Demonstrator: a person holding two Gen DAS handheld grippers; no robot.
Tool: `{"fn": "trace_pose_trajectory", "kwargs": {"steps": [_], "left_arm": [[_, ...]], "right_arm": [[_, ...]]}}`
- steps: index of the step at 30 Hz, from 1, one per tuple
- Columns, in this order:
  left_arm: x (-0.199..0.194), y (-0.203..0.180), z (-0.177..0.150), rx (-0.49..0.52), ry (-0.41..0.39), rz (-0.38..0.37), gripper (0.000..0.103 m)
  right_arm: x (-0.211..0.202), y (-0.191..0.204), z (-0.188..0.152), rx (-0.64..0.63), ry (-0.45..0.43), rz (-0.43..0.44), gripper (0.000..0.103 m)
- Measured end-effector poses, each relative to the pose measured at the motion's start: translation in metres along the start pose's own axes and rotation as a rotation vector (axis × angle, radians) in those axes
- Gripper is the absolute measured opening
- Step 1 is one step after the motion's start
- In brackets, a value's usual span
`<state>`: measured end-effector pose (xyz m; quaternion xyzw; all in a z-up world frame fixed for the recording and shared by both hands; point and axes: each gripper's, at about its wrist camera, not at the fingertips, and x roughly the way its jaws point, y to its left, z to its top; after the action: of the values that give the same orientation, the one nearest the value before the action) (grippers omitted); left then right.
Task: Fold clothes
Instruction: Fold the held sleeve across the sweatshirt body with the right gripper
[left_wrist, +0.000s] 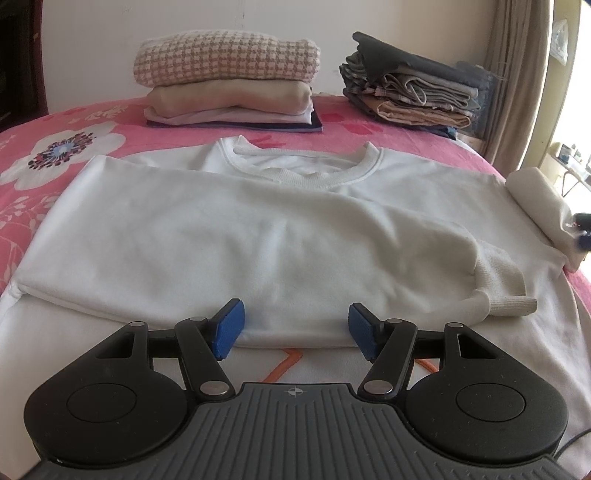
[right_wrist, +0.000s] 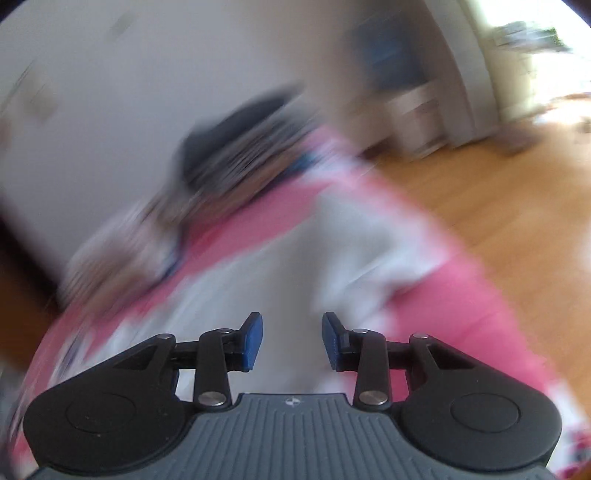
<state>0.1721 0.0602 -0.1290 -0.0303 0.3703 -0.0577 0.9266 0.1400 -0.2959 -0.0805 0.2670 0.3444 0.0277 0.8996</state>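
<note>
The white sweatshirt (left_wrist: 258, 229) on the bed (left_wrist: 55, 155) looks soft and floppy, best pinched at its near hem, and both the left gripper (left_wrist: 295, 330) and right gripper (right_wrist: 292, 341) are released, holding nothing.

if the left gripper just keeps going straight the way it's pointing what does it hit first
Most likely the white sweatshirt on the bed. The left gripper tilts down toward it with jaws open and empty, aimed at the sleeve folded across the chest. How near the fabric is can't be told from this view.

We see a home bedroom: a bed (left_wrist: 92, 122) with flowered pink cover, stacked folded clothes (left_wrist: 229, 81), curtain (left_wrist: 517, 74), wooden floor (right_wrist: 498, 192).
</note>
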Motion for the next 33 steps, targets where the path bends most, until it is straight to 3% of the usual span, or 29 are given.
{"fn": "trace_pose_trajectory", "kwargs": {"steps": [2, 6, 8, 9, 10, 17, 22, 28, 33], "left_arm": [[-0.001, 0.001, 0.000, -0.006, 0.001, 0.001, 0.063], [-0.004, 0.005, -0.001, -0.020, -0.008, 0.001, 0.063], [-0.006, 0.008, -0.002, -0.025, -0.015, -0.001, 0.063], [-0.006, 0.008, -0.003, -0.025, -0.019, -0.003, 0.063], [-0.007, 0.008, -0.003, -0.025, -0.024, -0.005, 0.063], [-0.016, 0.008, -0.003, -0.043, -0.074, -0.048, 0.063], [-0.017, 0.014, -0.008, -0.058, -0.058, -0.050, 0.063], [-0.029, 0.040, -0.011, -0.094, -0.083, 0.010, 0.063], [-0.036, 0.076, -0.012, -0.175, -0.097, 0.111, 0.063]], "right_arm": [[0.022, 0.021, -0.008, -0.050, 0.109, 0.073, 0.038], [0.069, 0.046, -0.021, -0.118, 0.267, 0.021, 0.038], [0.076, 0.051, -0.029, -0.137, 0.283, 0.032, 0.025], [0.076, 0.054, -0.032, -0.150, 0.285, 0.044, 0.007], [0.076, 0.059, -0.031, -0.172, 0.275, 0.051, 0.003], [0.054, 0.074, -0.001, -0.257, 0.083, 0.032, 0.002], [0.060, 0.062, 0.013, -0.261, 0.058, -0.053, 0.002], [0.058, 0.058, 0.005, -0.286, 0.075, -0.070, 0.003], [0.043, 0.056, 0.002, -0.285, 0.037, -0.039, 0.002]]}}
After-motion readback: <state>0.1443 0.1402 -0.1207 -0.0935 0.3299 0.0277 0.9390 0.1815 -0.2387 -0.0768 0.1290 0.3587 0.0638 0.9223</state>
